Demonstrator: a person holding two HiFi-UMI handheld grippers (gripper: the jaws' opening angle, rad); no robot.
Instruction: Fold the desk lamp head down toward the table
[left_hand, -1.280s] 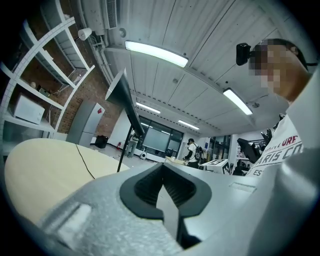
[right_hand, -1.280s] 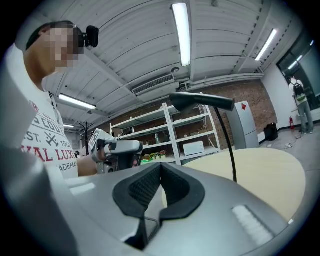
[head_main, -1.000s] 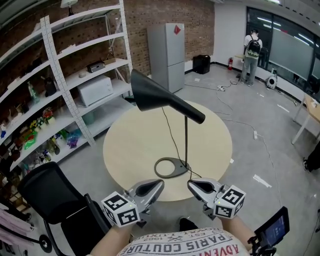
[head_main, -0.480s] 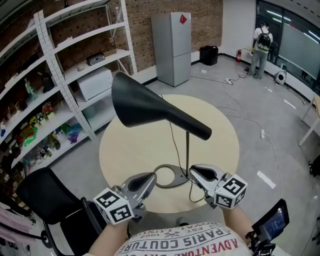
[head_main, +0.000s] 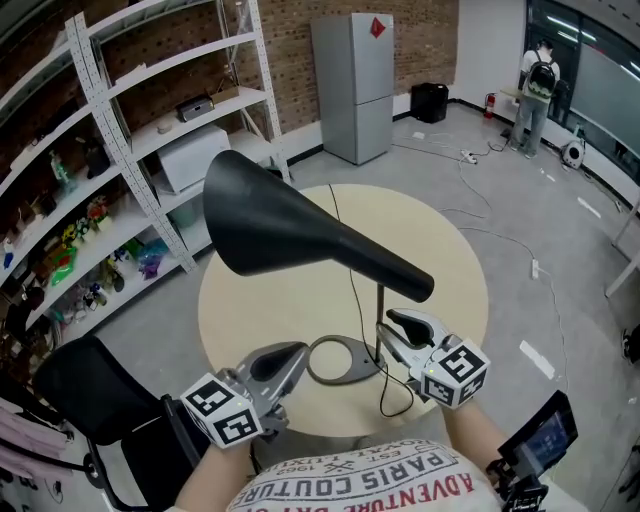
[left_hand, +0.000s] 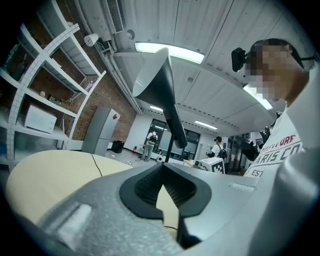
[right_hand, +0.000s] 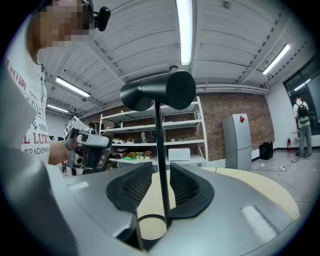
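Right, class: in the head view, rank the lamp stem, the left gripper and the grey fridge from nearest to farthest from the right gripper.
1. Lamp stem: between the jaws of the right gripper, which have just been opening.
2. Left gripper: to its left, at the near edge of the table.
3. Grey fridge: far back, against the brick wall.

The desk lamp (head_main: 300, 235) is matt black throughout: shade, stem and ring base. The round table (head_main: 440, 240) beneath is pale cream. Behind it, a grey fridge (head_main: 352, 85) carries a small red diamond. The brick wall (head_main: 285, 50) is red-brown, the shelves (head_main: 180, 72) white and the floor (head_main: 540, 230) grey.
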